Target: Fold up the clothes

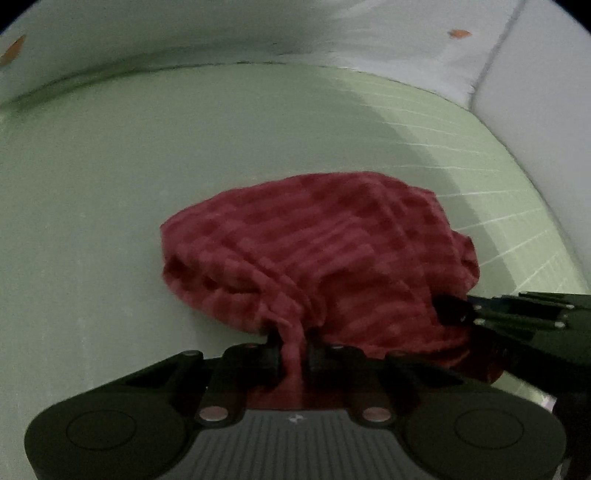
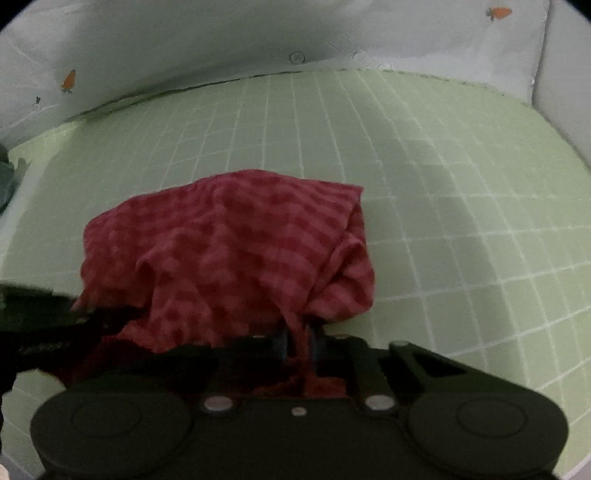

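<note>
Left claw (image 1: 293, 354) and right claw (image 2: 298, 345) pinch red cloth (image 2: 229, 251) (bunched).

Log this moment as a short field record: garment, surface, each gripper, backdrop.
garment: red checked cloth, bunched in a heap, not flat
surface: pale green mat with white grid lines
left gripper: shut on a gathered fold at the near edge of the cloth
right gripper: shut on another bunched fold of the same cloth
spacing: the two grippers are close together, each showing in the other's view
backdrop: white sheet with small orange carrot prints behind the mat
</note>
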{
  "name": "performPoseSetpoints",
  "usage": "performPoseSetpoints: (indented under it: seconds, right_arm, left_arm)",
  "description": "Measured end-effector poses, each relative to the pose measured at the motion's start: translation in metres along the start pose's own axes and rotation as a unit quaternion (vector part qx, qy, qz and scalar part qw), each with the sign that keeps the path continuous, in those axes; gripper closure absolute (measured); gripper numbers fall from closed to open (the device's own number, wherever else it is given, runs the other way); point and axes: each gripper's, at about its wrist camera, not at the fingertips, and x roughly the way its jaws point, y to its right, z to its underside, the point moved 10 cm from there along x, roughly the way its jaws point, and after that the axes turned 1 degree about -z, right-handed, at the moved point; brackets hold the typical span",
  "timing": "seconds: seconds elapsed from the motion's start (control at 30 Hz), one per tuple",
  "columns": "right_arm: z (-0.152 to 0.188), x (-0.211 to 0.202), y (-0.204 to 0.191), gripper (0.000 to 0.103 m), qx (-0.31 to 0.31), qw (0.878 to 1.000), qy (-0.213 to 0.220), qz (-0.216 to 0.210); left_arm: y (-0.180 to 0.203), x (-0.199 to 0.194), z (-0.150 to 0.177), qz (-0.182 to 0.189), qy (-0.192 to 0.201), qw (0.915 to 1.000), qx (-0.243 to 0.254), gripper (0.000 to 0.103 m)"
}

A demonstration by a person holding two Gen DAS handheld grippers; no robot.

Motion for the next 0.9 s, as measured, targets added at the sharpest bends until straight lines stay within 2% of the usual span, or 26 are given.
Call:
performPoseSetpoints:
  seconds: [0.17, 0.3, 0.47, 0.67, 0.8, 0.9]
  right_arm:
    - [-0.023, -0.010, 0.048, 0.098, -0.003, 0.999, 0.030, 0.036]
    - [-0.053, -0.003, 0.118, 0.098, 0.015, 0.997, 0.046, 0.056]
    - [-0.089, 0.022, 0.213, 0.098, 0.038, 0.996, 0.048, 0.063]
    - [-0.149, 0.065, 0.320, 0.098, 0.025, 0.995, 0.065, 0.076]
    - [-0.197, 0.095, 0.378, 0.098, 0.009, 0.992, 0.078, 0.097]
    - [-0.219, 0.113, 0.406, 0.096, 0.017, 0.991, 0.082, 0.107]
  left_arm:
    - [0.045, 0.013, -0.046, 0.021, 0.022, 0.9984, 0.049, 0.093]
    - [0.092, 0.040, -0.094, 0.029, 0.040, 0.9964, 0.069, 0.093]
    - [0.163, 0.093, -0.144, 0.018, 0.041, 0.9956, 0.082, 0.092]
    - [0.231, 0.161, -0.211, 0.019, 0.048, 0.9927, 0.109, 0.092]
    - [0.261, 0.200, -0.254, 0.023, 0.053, 0.9922, 0.110, 0.092]
    - [0.272, 0.219, -0.276, 0.019, 0.061, 0.9910, 0.117, 0.090]
